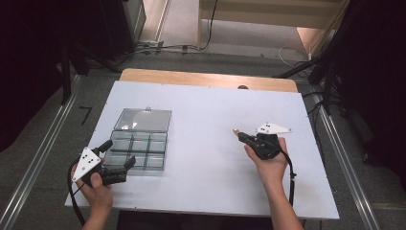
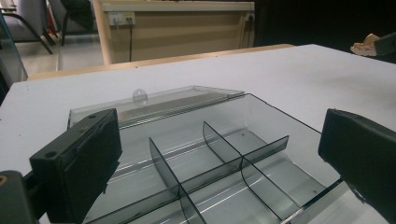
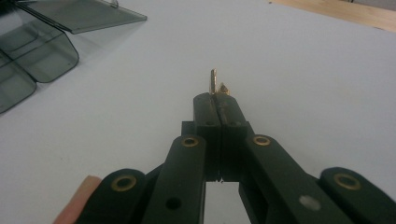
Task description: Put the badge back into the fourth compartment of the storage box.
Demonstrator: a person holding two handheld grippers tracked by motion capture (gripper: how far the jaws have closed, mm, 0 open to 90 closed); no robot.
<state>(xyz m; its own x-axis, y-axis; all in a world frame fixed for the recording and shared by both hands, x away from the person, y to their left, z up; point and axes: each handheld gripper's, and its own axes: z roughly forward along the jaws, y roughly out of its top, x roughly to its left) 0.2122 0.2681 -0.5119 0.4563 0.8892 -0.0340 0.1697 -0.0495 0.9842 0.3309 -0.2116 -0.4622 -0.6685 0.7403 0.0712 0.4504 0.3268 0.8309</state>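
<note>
Right claw [image 3: 218, 99] over white table [image 1: 206, 182], grey floor [image 1: 43, 139] around.

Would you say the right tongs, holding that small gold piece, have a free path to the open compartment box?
Probably yes: bare table lies between the right tongs and the box, whose lid lies folded back.

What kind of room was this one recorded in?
Probably a lab or office corner set up for recording: a white table flanked by dark curtains, loose cables on the grey floor, and a wooden counter with wall sockets beyond.
</note>
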